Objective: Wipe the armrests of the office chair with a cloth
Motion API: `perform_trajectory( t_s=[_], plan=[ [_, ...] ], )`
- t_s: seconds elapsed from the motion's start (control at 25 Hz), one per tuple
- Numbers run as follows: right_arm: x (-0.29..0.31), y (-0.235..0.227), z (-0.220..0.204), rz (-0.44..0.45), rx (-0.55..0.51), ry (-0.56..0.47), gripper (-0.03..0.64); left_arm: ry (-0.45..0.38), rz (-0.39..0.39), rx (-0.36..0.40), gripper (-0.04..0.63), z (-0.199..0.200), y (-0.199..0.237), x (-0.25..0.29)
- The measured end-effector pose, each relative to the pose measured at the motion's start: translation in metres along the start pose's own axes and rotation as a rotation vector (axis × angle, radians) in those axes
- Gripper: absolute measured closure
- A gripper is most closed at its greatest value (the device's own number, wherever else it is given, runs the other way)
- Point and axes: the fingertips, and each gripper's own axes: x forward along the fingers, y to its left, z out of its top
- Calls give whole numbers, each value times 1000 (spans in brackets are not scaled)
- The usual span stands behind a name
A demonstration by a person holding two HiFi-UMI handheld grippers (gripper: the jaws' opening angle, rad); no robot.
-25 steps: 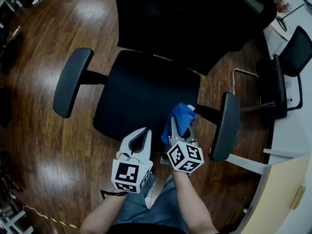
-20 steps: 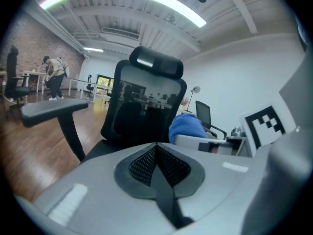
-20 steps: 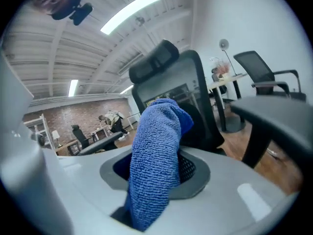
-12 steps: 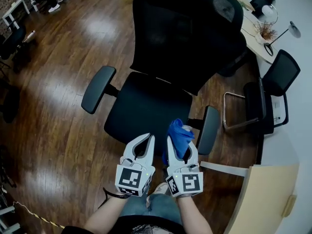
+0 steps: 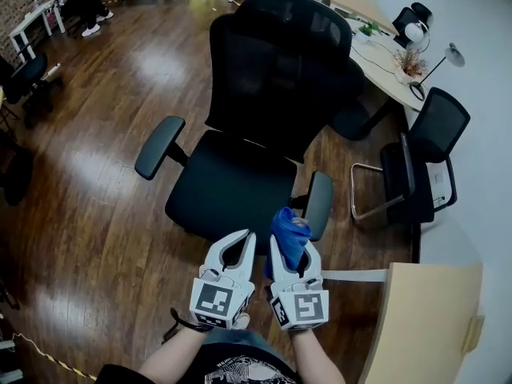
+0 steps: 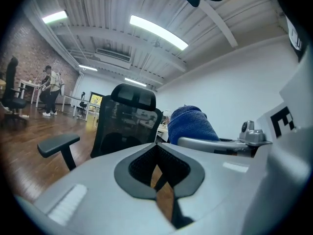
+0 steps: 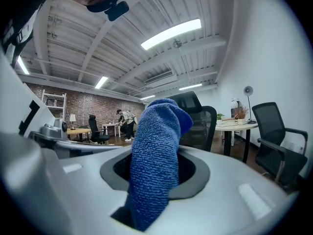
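While the blue cloth (image 5: 288, 232) is clamped between the jaws of the right tool (image 5: 290, 246) (its free end bunched up past the tips), it is held just short of the nearer armrest (image 5: 318, 202) of the office chair (image 5: 276, 62); contact cannot be made out. The left tool (image 5: 245, 238) is carried just beside the right one, its jaws drawn together with nothing between them. The other armrest (image 5: 160, 146) is seen across the seat (image 5: 232, 190), above a wooden floor (image 5: 88, 214).

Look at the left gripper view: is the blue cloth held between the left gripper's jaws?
No, the left gripper has its jaws together on nothing; the blue cloth sits in the right gripper.
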Motion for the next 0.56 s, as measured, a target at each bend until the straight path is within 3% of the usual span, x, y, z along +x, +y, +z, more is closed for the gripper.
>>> perform_trajectory(
  t_s=[0.56],
  plan=[
    [-97,7,34,-25,22,-104,482,-5,-74,61,617,10,-88,-63]
  ],
)
